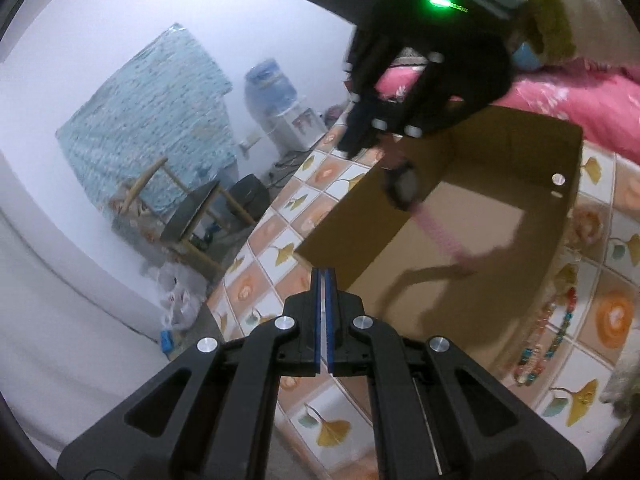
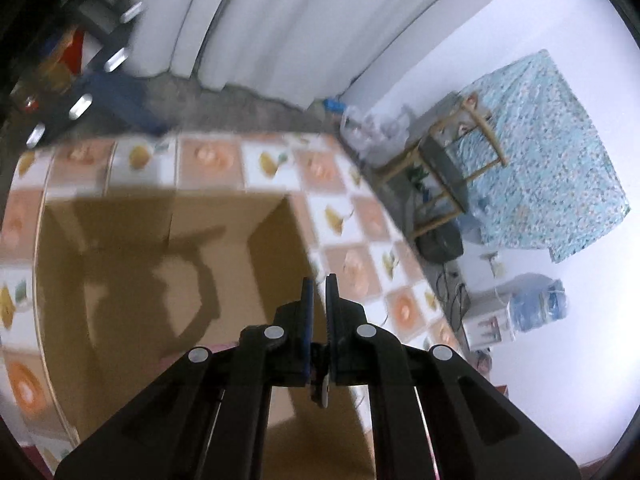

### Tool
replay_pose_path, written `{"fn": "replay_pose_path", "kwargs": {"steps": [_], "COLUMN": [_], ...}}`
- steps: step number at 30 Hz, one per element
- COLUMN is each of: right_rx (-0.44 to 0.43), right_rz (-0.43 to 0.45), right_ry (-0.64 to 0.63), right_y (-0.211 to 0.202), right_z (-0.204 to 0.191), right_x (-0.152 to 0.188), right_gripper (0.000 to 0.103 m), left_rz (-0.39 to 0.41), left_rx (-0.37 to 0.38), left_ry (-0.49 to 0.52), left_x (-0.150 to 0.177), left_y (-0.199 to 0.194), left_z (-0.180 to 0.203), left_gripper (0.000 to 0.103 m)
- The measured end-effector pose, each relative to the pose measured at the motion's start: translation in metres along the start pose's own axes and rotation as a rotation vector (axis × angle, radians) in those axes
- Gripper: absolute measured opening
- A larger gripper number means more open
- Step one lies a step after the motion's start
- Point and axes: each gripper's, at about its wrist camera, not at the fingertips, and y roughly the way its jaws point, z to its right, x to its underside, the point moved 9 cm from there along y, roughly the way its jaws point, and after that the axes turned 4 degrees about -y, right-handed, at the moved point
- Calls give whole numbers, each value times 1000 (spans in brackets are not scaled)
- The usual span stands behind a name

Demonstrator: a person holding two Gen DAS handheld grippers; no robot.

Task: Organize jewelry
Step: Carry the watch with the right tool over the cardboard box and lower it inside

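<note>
My left gripper is shut with nothing in it, at the near edge of an open cardboard box on the tiled tabletop. Above the box's far side, my right gripper is shut on a dark watch whose pink strap dangles into the box. In the right wrist view the right gripper points down over the box, and the watch shows low between its jaws. Several beaded necklaces lie on the table right of the box.
A person's green-cuffed sleeve holds the right gripper. Pink bedding lies behind the box. Beyond the table edge stand a wooden stool, a water dispenser, a blue patterned cloth and plastic bags.
</note>
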Motion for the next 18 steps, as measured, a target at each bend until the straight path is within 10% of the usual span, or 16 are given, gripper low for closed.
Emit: {"fn": "replay_pose_path", "kwargs": {"steps": [13,18], "right_rx": [29,-27], "right_rz": [133,69], "right_ry": [56,26], "right_y": [6,17], "right_z": [33,7], "right_x": [-66,-37], "right_gripper": [6,6], "left_rz": [38,21], "left_rx": [24,17], "left_ry": [-257,-290], "left_x": [38,58], "left_y": [-30,-31], "left_z": [-5,-7], "left_gripper": [2,2]}}
